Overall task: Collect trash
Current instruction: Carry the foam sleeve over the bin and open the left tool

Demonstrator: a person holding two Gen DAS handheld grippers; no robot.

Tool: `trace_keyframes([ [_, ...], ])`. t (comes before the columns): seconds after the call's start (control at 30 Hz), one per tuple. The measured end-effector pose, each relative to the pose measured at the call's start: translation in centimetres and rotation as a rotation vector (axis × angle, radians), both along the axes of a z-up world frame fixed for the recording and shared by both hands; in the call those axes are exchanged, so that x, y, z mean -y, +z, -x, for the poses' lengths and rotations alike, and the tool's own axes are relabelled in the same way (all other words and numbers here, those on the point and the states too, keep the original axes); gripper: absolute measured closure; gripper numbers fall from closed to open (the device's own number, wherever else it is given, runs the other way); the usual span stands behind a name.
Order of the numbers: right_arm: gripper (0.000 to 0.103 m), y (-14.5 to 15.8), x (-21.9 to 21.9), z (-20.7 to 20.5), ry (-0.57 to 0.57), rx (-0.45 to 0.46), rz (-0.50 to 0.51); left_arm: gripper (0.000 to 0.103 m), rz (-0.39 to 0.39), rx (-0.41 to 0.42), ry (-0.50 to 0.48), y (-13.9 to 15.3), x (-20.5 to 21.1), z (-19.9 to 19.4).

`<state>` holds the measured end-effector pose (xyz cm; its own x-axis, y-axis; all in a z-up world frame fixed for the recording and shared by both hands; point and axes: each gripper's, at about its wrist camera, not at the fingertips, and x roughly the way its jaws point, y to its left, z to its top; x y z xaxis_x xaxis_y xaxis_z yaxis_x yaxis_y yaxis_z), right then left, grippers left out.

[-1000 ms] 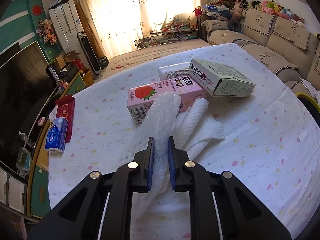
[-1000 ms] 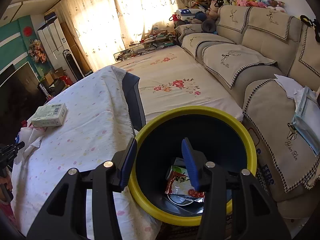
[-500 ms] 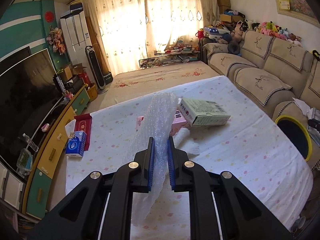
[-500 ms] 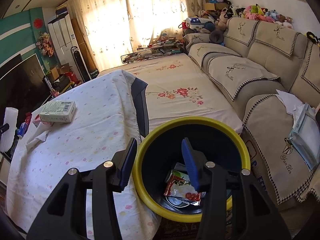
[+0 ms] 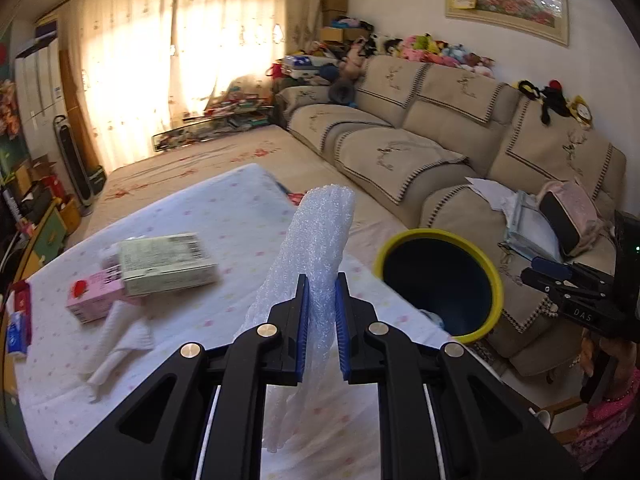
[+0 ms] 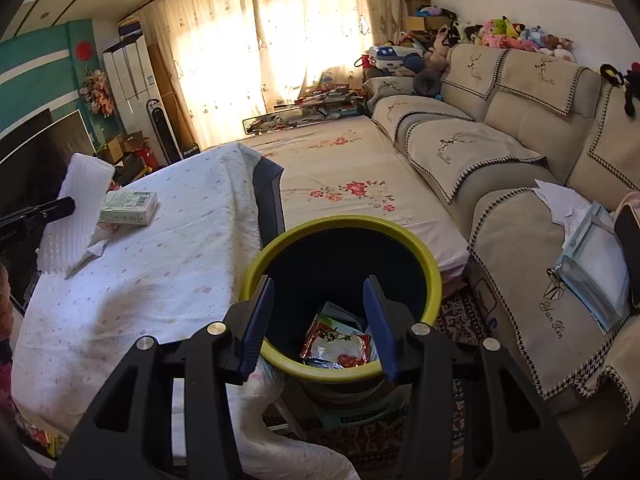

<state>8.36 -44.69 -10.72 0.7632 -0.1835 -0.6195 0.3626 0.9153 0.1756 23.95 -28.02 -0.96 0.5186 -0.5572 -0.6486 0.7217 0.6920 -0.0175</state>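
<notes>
Left gripper (image 5: 320, 328): blue-padded fingers (image 5: 303, 320) drawn close together, clamped on a rolled sheet of white bubble wrap (image 5: 316, 248); the roll stands up between the pads, its top leaning to the right, its lower end hanging below them, clear of the table.

Right gripper (image 6: 318, 328): fingers (image 6: 256, 324) spread wide apart, holding nothing and touching nothing; it hangs over the near rim of the bin.

Yellow-rimmed round black trash bin (image 6: 424, 256): just beside the right edge of the table, on the floor in front of the sofa; a red-and-white foil snack wrapper (image 6: 338, 344) and other packets lie at its bottom.

Table under a white cloth with pastel dots (image 5: 224, 312): fills the near left of the left wrist view.

White folded cloth (image 5: 116, 336): on the table, near left, just in front of the pink carton.

Pink strawberry milk carton (image 5: 92, 300): lying flat, touching the box at its right.

Pale green cardboard box (image 5: 166, 262): resting partly on the pink carton; somewhat blurred.

Blue tissue pack (image 5: 18, 332): far left edge, beside the table.

Beige sofa with embroidered covers (image 5: 452, 136): far right, papers and a bag on its near seat.

Cream curtains (image 6: 280, 40): far wall, sunlit.
</notes>
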Motion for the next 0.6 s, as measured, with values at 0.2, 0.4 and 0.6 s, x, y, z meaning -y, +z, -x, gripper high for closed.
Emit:
trace_keyframes([
  [0.2,0.058,-0.8,2.9,3.3,-0.071,0.030,-0.052,0.090,-0.010,-0.062,-0.165,-2.1,11.1,3.0],
  [0.4,0.055,-1.5,5.1,5.4,-0.123,0.041,-0.078,0.090,-0.041,-0.140,-0.232,-5.2,19.5,3.2],
  [0.6,0.055,-2.3,6.1,5.8,-0.141,0.031,-0.098,0.086,-0.050,-0.210,-0.243,-8.8,24.0,0.3],
])
